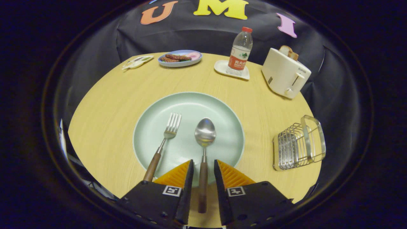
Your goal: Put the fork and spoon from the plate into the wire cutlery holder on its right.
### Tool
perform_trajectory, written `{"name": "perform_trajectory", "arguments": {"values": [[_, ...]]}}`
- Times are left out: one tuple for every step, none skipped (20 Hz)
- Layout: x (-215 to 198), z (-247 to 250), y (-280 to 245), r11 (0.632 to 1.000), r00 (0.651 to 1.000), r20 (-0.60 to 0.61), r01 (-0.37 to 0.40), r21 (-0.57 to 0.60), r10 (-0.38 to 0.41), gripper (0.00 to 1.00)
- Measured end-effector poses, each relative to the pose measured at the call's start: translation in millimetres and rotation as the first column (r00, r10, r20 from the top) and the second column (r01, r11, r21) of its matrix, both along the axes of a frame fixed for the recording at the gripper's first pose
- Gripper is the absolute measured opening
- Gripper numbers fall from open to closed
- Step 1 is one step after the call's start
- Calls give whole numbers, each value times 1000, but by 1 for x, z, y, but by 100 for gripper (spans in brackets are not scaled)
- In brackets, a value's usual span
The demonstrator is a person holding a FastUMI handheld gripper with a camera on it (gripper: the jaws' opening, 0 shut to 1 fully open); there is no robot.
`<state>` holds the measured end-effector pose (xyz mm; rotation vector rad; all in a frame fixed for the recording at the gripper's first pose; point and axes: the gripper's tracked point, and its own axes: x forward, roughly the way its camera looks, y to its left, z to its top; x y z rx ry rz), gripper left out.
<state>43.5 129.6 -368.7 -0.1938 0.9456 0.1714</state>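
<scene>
While the spoon [204, 149] lies between them, gripper [203, 168] fingers stand apart.

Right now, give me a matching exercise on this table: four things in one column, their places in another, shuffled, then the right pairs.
Things:
1. spoon
2. fork
3. wire cutlery holder
4. water bottle

Places:
A. on a small white tray beyond the plate
B. on the green plate, handle beside the left finger
C. handle between the fingers of the open tool
D. on the table right of the plate, before the toaster

Pairs: 1-C, 2-B, 3-D, 4-A
</scene>
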Motion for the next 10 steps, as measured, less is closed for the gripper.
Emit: {"name": "perform_trajectory", "arguments": {"values": [[3, -3, -3, 1000, 1000, -7, 17, -1, -17, 28], [3, -3, -1, 1000, 1000, -11, 26, 8, -26, 19], [2, -1, -2, 999, 999, -14, 32, 7, -32, 9], [0, 1, -2, 999, 999, -29, 34, 15, -34, 6], [-2, 3, -1, 999, 998, -52, 37, 34, -35, 2], [-4, 8, -2, 997, 996, -71, 48, 53, -44, 2], [-5, 15, -3, 996, 995, -89, 61, 71, -55, 2], [-8, 23, -4, 993, 992, -108, 73, 89, -63, 2], [-10, 34, -7, 992, 989, -131, 80, 99, -66, 2], [-13, 47, -10, 991, 986, -154, 81, 108, -64, 2]]}}
